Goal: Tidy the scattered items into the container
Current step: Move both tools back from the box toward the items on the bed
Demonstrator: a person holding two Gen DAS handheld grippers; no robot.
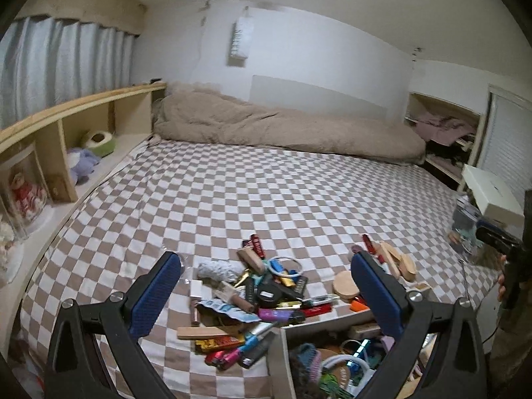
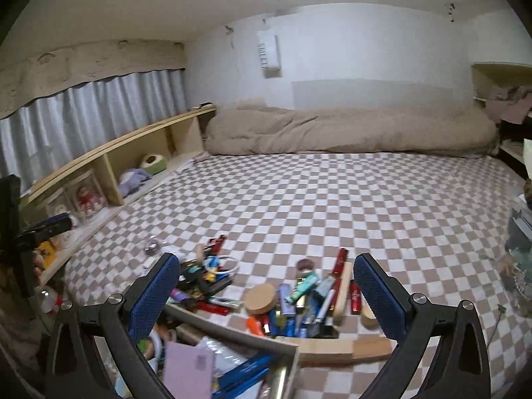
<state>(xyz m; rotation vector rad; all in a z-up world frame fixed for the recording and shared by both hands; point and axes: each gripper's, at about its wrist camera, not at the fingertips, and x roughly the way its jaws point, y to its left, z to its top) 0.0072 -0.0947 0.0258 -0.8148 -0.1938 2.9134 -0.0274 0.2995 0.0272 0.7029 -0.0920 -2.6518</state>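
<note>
A heap of small items (image 1: 262, 292), lighters, tubes, wooden pieces and a white ring, lies on the checkered bedspread (image 1: 266, 193). A grey box (image 1: 277, 349) partly filled with items sits at the lower right of the left wrist view. My left gripper (image 1: 266, 282) hangs open above the heap with nothing between its blue pads. In the right wrist view a second pile (image 2: 299, 302) with a round cork lid (image 2: 261, 298) lies beyond the box (image 2: 232, 329). My right gripper (image 2: 266, 282) is open over the box and pile, empty.
A wooden plank (image 2: 342, 349) lies beside the box. A beige duvet (image 1: 282, 129) is bunched at the far end of the bed. Wooden shelving (image 1: 66, 133) with plush toys runs along the left. A white box (image 1: 492, 196) and clutter sit at the right edge.
</note>
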